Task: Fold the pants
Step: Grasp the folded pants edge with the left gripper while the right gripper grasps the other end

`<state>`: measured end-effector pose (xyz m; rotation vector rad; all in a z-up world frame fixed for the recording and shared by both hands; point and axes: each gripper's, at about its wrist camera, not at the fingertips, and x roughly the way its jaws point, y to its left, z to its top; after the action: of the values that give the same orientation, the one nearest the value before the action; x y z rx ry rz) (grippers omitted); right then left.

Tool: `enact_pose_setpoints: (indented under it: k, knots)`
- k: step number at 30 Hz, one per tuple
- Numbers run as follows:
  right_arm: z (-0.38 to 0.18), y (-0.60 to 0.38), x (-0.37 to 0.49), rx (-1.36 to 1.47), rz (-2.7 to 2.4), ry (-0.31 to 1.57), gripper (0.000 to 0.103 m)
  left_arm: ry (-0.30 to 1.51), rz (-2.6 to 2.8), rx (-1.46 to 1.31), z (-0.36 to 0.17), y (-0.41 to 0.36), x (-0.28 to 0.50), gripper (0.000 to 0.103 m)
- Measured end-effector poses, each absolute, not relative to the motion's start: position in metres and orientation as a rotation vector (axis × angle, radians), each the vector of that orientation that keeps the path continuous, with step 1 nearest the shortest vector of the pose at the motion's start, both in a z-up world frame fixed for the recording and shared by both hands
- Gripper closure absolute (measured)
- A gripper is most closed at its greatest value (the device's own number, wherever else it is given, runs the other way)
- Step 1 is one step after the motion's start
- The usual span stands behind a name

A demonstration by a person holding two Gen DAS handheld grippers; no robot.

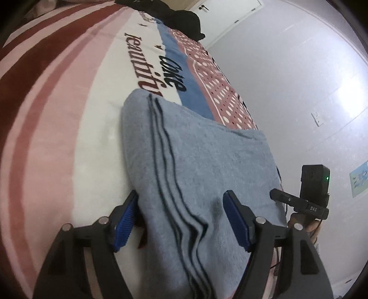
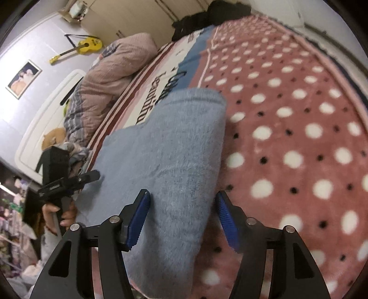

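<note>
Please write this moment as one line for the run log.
pants: folded on blanket | left gripper: open astride pants | right gripper: open astride pants

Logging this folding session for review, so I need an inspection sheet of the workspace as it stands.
Surface: bed blanket, pink with white dots, striped and lettered further left.
Job's things: blue-grey pants, folded into a long stack with dark side stripes.
Clutter: black clothes at the far end; bunched quilt.
Grippers: left tool and right tool open, each straddling the pants' near end.
Cables: nothing seen.
Surroundings: yellow guitar, wall picture, door.
</note>
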<state>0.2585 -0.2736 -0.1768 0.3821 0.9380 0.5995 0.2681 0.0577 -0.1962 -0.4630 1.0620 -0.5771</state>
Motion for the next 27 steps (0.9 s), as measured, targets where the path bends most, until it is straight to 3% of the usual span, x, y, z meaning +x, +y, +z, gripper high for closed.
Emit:
enact_pose_setpoints:
  k: [4, 6, 11, 14, 20, 27]
  knots:
    - [-0.184, -0.261, 0.256, 0.359, 0.624, 0.949, 0.047, 1.057, -0.532, -0.349, -0.192, 0.042, 0.261, 0.034]
    - [-0.182, -0.256, 0.253, 0.342, 0.608, 0.943, 0.048, 1.054, -0.519, -0.3, -0.188, 0.035, 0.256, 0.039]
    - [-0.17, -0.243, 0.238, 0.282, 0.576, 0.93, 0.053, 1.003, -0.489, -0.224, -0.175, 0.025, 0.246, 0.069]
    - [-0.162, -0.241, 0.233, 0.267, 0.567, 0.915, 0.056, 0.963, -0.473, -0.18, -0.167, 0.021, 0.24, 0.08]
    - [-0.145, -0.237, 0.226, 0.26, 0.517, 0.872, 0.076, 0.883, -0.469, -0.124, -0.143, 0.018, 0.223, 0.087]
    - [-0.125, -0.208, 0.212, 0.22, 0.493, 0.817, 0.08, 0.794, -0.439, -0.096, -0.114, 0.045, 0.199, 0.087]
